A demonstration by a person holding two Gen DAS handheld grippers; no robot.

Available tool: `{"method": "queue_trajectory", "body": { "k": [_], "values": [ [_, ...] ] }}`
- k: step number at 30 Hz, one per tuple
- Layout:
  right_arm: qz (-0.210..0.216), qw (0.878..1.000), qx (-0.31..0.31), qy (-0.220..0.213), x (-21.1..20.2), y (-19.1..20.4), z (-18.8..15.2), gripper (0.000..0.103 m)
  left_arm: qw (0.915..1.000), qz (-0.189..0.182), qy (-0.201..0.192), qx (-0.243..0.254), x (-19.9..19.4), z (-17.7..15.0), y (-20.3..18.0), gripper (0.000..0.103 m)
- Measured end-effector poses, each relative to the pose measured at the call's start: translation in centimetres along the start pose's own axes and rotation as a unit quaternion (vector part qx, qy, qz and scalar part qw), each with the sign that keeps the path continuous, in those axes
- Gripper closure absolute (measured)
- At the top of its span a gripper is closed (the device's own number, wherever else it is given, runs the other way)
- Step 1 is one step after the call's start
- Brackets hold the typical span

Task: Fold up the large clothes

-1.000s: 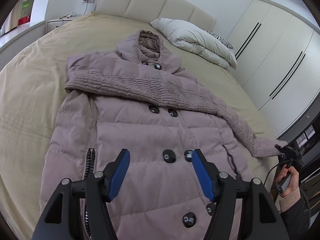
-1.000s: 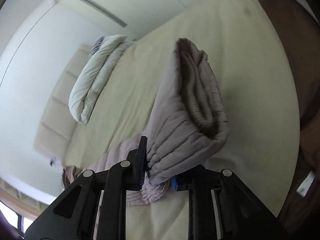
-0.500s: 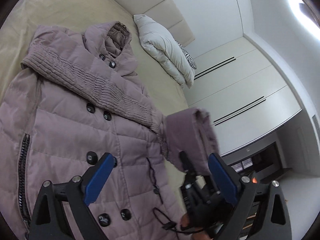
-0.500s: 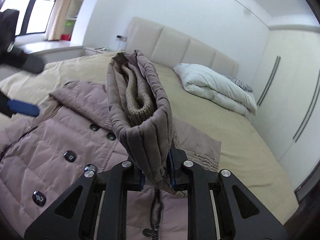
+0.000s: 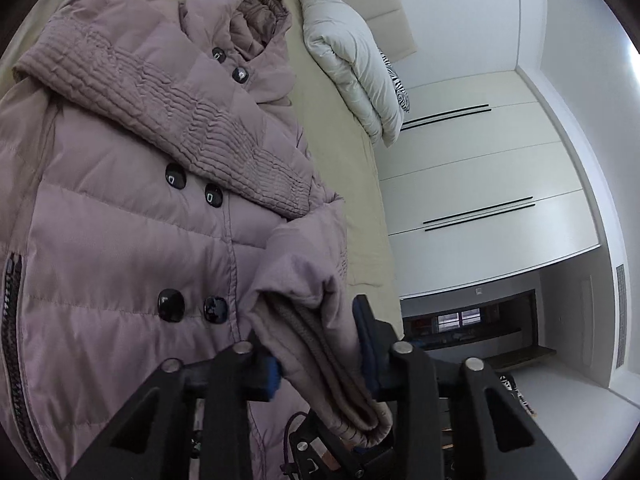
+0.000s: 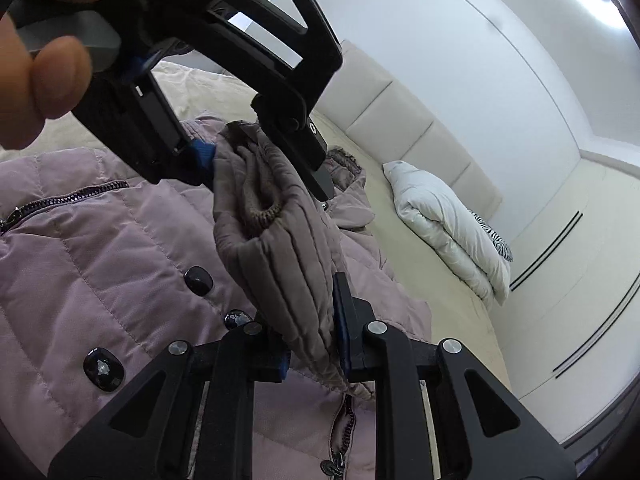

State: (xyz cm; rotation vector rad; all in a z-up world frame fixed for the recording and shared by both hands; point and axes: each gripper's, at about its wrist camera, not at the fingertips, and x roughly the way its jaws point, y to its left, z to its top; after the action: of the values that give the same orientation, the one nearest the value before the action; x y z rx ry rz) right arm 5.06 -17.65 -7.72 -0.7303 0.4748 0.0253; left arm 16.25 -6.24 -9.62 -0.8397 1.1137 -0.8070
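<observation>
A mauve quilted hooded coat (image 5: 120,240) with black buttons lies face up on a beige bed; one sleeve (image 5: 168,112) is folded across its chest. The other sleeve's cuff end (image 5: 320,332) is lifted above the coat's right side. My left gripper (image 5: 318,354) is shut on this cuff. My right gripper (image 6: 312,340) is shut on the same cuff (image 6: 280,240), lower down. The left gripper (image 6: 264,160) shows in the right wrist view, clamped on the cuff's top, with the person's fingers (image 6: 44,68) behind it.
The beige bed (image 5: 340,140) stretches to a padded headboard (image 6: 400,120). A folded white duvet (image 5: 352,60) with a zebra-print pillow lies at the head. White wardrobe doors (image 5: 480,200) stand to the right of the bed.
My right gripper swung the sleeve cuff from the bed's right edge up over the coat. My left gripper moved right to the cuff and closed on it.
</observation>
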Motion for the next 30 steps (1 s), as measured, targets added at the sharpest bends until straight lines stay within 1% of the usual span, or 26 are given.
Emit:
{"method": "queue_trajectory", "body": {
  "k": [2, 4, 5, 6, 7, 9, 11, 12, 15, 17, 18, 20, 22, 23, 24, 25, 26, 27, 28, 29, 30],
  "values": [
    [0.007, 1.000, 0.002, -0.007, 0.0, 0.0, 0.0, 0.080, 0.9998, 0.005, -0.001, 0.019, -0.4, 1.1, -0.9, 0.083],
    [0.014, 0.999, 0.021, -0.027, -0.7, -0.7, -0.1, 0.067, 0.9986, 0.019, -0.027, 0.042, -1.7, 3.1, -2.0, 0.083],
    [0.020, 0.999, 0.040, -0.028, -0.7, -1.2, -0.1, 0.039, 0.9974, 0.027, -0.043, 0.051, -2.5, 4.4, -2.4, 0.083],
    [0.029, 0.997, 0.066, -0.031, -1.0, -2.2, -0.3, 0.021, 0.9958, 0.038, -0.059, 0.060, -3.4, 5.8, -2.6, 0.083],
    [0.036, 0.994, 0.097, -0.038, -1.3, -3.6, -0.7, 0.021, 0.9934, 0.052, -0.075, 0.070, -4.4, 7.3, -2.8, 0.083],
    [0.044, 0.987, 0.153, -0.025, -1.1, -6.2, -1.6, 0.021, 0.9883, 0.078, -0.102, 0.083, -6.2, 10.2, -2.5, 0.083],
    [0.064, 0.974, 0.216, -0.004, 0.3, -9.4, -2.8, 0.021, 0.9821, 0.112, -0.122, 0.090, -7.5, 12.8, -1.4, 0.083],
    [0.074, 0.965, 0.252, 0.007, 1.3, -11.1, -3.6, 0.021, 0.9780, 0.133, -0.130, 0.094, -8.1, 14.0, -0.6, 0.083],
    [0.109, 0.926, 0.359, 0.040, 4.5, -15.5, -6.4, 0.021, 0.9683, 0.189, -0.143, 0.079, -8.9, 17.2, 3.3, 0.083],
    [0.124, 0.901, 0.413, 0.052, 6.8, -17.8, -7.9, 0.021, 0.9625, 0.227, -0.136, 0.060, -8.6, 18.8, 6.5, 0.083],
    [0.133, 0.889, 0.434, 0.051, 7.9, -18.9, -8.4, 0.021, 0.9599, 0.241, -0.133, 0.051, -8.2, 19.2, 8.1, 0.083],
    [0.152, 0.867, 0.473, 0.044, 10.2, -20.8, -9.0, 0.021, 0.9573, 0.258, -0.126, 0.037, -7.5, 19.6, 10.8, 0.083],
    [0.172, 0.842, 0.510, 0.044, 13.4, -22.4, -9.4, 0.024, 0.9565, 0.262, -0.125, 0.024, -7.0, 19.8, 12.7, 0.080],
    [0.179, 0.831, 0.525, 0.046, 15.2, -23.0, -9.3, 0.027, 0.9560, 0.264, -0.127, 0.021, -6.9, 19.9, 13.3, 0.077],
    [0.191, 0.819, 0.539, 0.048, 16.8, -23.6, -9.4, 0.031, 0.9559, 0.264, -0.128, 0.019, -7.0, 19.6, 13.7, 0.075],
    [0.203, 0.808, 0.551, 0.051, 18.9, -23.8, -9.2, 0.035, 0.9554, 0.265, -0.129, 0.018, -7.0, 19.5, 13.9, 0.071],
    [0.213, 0.797, 0.563, 0.055, 20.6, -24.1, -9.0, 0.040, 0.9545, 0.267, -0.131, 0.020, -7.3, 19.6, 13.9, 0.068],
    [0.225, 0.786, 0.574, 0.059, 22.2, -24.4, -8.9, 0.042, 0.9521, 0.273, -0.135, 0.024, -7.4, 19.6, 13.7, 0.066],
    [0.237, 0.774, 0.583, 0.061, 23.9, -24.6, -8.8, 0.044, 0.9472, 0.286, -0.143, 0.030, -7.9, 19.4, 13.2, 0.066],
    [0.240, 0.769, 0.589, 0.064, 25.3, -24.7, -8.5, 0.047, 0.9401, 0.301, -0.157, 0.037, -8.5, 19.2, 12.5, 0.066],
    [0.240, 0.766, 0.592, 0.067, 26.5, -24.5, -8.0, 0.047, 0.9296, 0.319, -0.178, 0.047, -9.0, 19.2, 11.6, 0.066]
  ]
}}
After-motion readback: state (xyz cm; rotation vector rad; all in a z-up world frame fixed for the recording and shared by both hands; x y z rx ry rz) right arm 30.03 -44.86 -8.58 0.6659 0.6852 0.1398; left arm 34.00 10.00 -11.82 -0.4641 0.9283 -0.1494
